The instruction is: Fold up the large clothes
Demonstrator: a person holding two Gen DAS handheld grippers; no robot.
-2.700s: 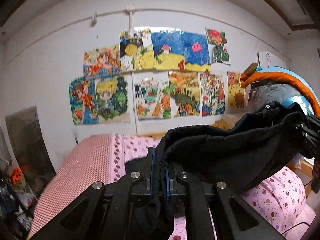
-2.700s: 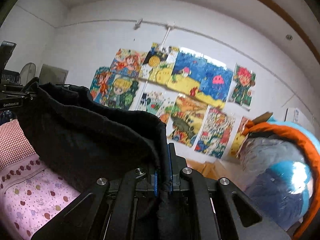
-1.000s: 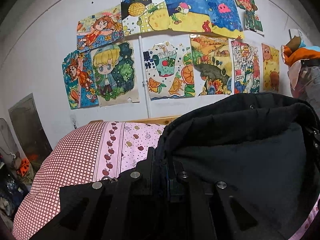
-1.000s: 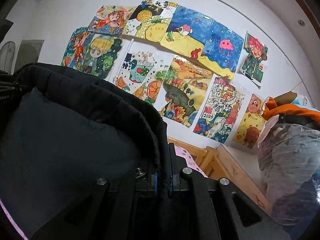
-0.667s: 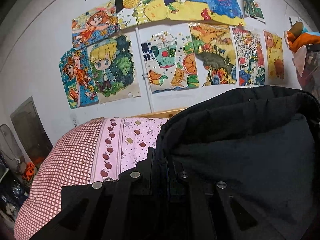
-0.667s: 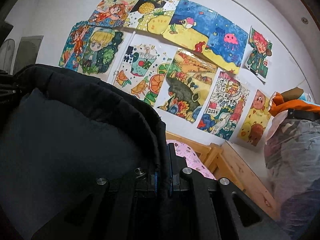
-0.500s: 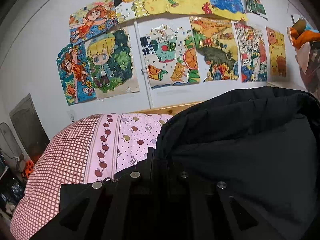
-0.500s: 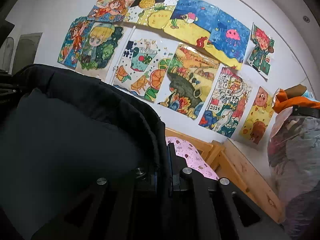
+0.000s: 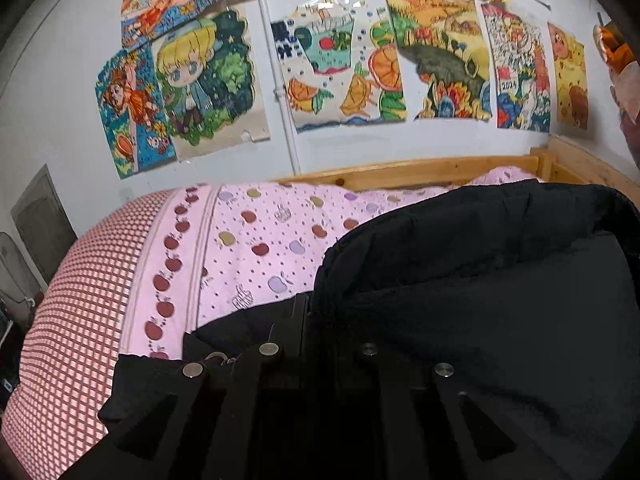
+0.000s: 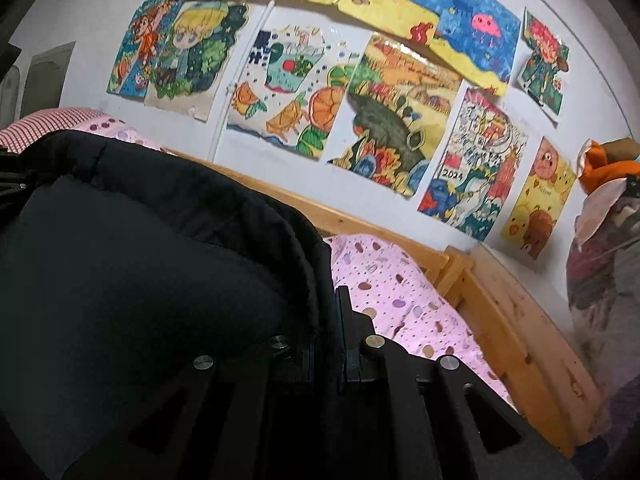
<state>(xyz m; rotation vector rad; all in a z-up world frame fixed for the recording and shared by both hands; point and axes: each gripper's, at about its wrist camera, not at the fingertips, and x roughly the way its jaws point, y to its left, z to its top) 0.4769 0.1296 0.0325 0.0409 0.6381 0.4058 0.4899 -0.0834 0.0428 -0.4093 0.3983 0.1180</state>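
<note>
Left wrist view: the left gripper (image 9: 316, 312) is clamped on an edge of the black garment (image 9: 480, 280), which spreads right and near over the pink bedsheet (image 9: 256, 240); drawings (image 9: 344, 64) cover the far wall.

Right wrist view: the right gripper (image 10: 330, 320) pinches the black garment (image 10: 140, 260), which fills the left; the wooden bed frame (image 10: 500, 320) runs right.

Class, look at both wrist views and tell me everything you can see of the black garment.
The black garment looks like thick, matte, slightly padded fabric with a rolled, seamed edge along its top. It is stretched between the left tongs and the right tongs, each shut on one end of that edge. It hangs over the pink apple-print bedsheet; a lower part seems to lie on the sheet.
</note>
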